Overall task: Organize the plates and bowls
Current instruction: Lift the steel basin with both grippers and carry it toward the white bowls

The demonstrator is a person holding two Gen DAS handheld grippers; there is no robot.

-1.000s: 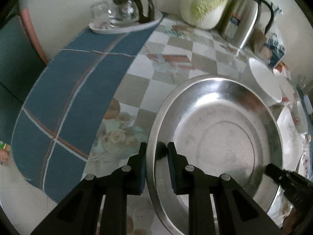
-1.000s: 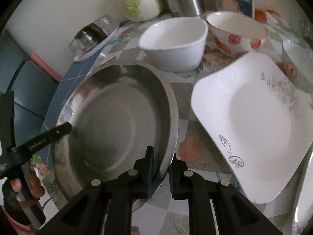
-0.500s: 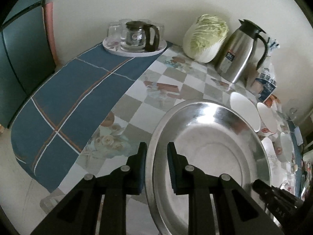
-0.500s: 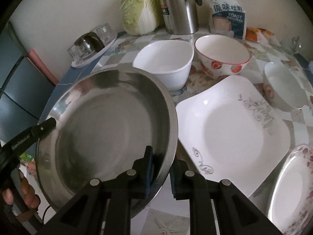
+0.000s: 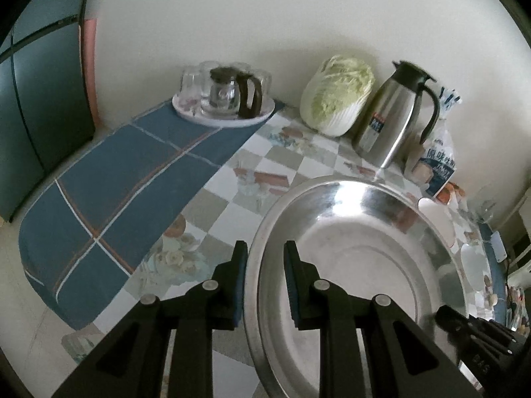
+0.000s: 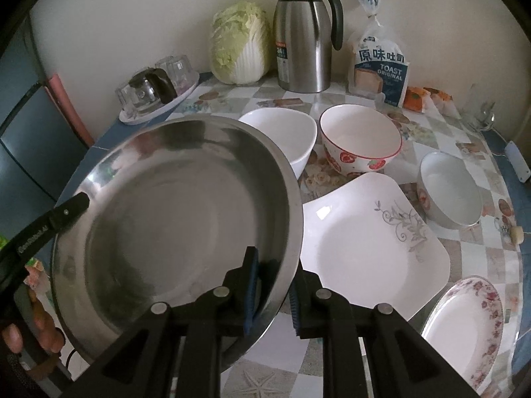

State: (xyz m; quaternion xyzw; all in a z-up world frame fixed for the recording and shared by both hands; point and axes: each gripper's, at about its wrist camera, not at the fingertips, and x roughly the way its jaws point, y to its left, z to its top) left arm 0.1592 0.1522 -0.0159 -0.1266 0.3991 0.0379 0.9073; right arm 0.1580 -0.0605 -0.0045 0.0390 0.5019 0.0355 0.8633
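Steel basin (image 6: 172,219) up off table (image 5: 252,179), gripped at opposite rims. Round, no long axis; hollow faces up, tipped slightly. Left gripper (image 5: 264,277) clamps near rim, right gripper (image 6: 273,285) clamps far one. Basin's underside hidden; lower edge cut off by frame. White bowl (image 6: 285,139) half-hidden behind basin, square plate (image 6: 375,252) just beside, partly under rim.

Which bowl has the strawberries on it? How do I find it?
Find the tall steel jug by the wall. In front of it stand two bowls; the strawberry bowl is the right one. Its red rim and red fruit pictures set it apart from the plain white bowl beside it.
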